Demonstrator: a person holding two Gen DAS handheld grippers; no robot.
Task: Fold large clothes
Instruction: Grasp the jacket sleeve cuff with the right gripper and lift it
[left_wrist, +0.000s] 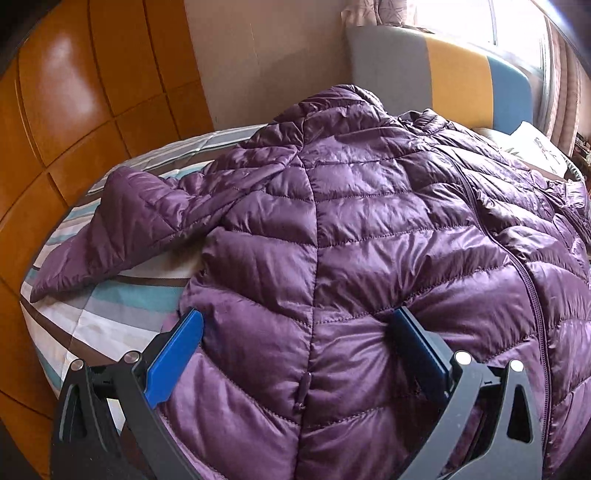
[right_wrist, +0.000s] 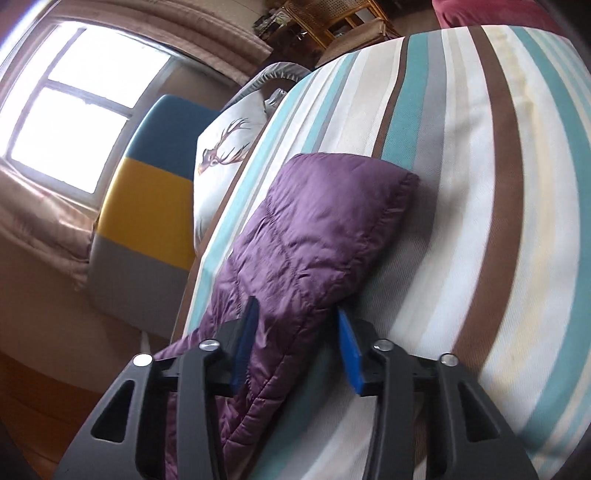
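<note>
A purple quilted down jacket (left_wrist: 369, 229) lies spread front-up on the striped bed (left_wrist: 122, 295), one sleeve (left_wrist: 129, 221) stretched toward the left. My left gripper (left_wrist: 297, 323) stands wide open at the jacket's near hem. Its left pad (left_wrist: 177, 358) is at the side edge and its right pad (left_wrist: 421, 354) is sunk into the padding. In the right wrist view the other sleeve (right_wrist: 314, 229) lies on the bed (right_wrist: 480, 184). My right gripper (right_wrist: 297, 317) straddles that sleeve with narrowed jaws. One pad (right_wrist: 243, 347) touches the fabric, while a strip of sheet shows beside the other pad (right_wrist: 351, 354).
A grey, yellow and blue headboard (left_wrist: 443, 74) stands at the bed's far end, under a bright window (right_wrist: 74, 103). A deer-print pillow (right_wrist: 229, 147) leans against it. Orange wooden cabinet doors (left_wrist: 74, 92) run along the left side. Wicker furniture (right_wrist: 332, 18) stands beyond the bed.
</note>
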